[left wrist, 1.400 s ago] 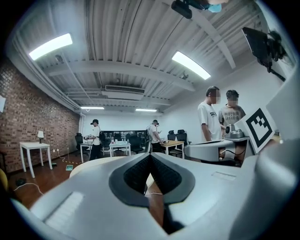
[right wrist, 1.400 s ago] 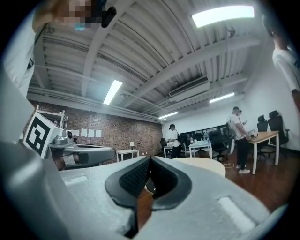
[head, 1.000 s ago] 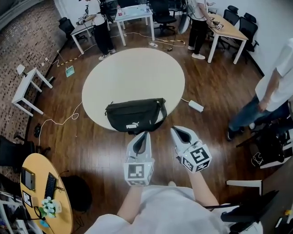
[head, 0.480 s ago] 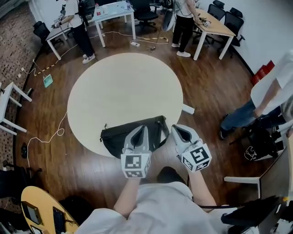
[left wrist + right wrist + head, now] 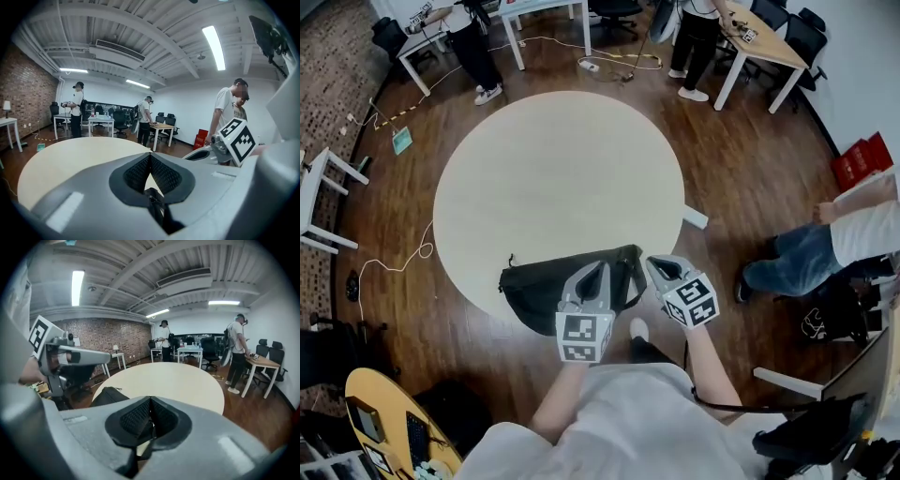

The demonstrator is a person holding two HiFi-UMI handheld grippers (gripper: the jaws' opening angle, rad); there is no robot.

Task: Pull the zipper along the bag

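A black waist bag (image 5: pixel 546 287) lies at the near edge of the round beige table (image 5: pixel 558 178), its strap curling at its right end. In the head view my left gripper (image 5: pixel 601 267) is over the bag's right part, jaws shut with nothing between them. My right gripper (image 5: pixel 654 263) hovers just past the bag's right end, also shut and empty. The right gripper view shows the bag (image 5: pixel 106 397) low on the left, the left gripper (image 5: pixel 70 357) above it and the right gripper's (image 5: pixel 150 399) pads meeting. In the left gripper view the left gripper (image 5: pixel 150 155) hides the bag.
A person (image 5: pixel 848 242) stands close on the right of the table. More people and desks (image 5: pixel 764 47) stand at the far side. A white power strip (image 5: pixel 695 217) and cables (image 5: pixel 403 264) lie on the wooden floor. A small round desk (image 5: pixel 380 422) is at bottom left.
Both grippers have moved forward and down to the bag; the left one, short of it before, is now over its right part. Both stayed shut.
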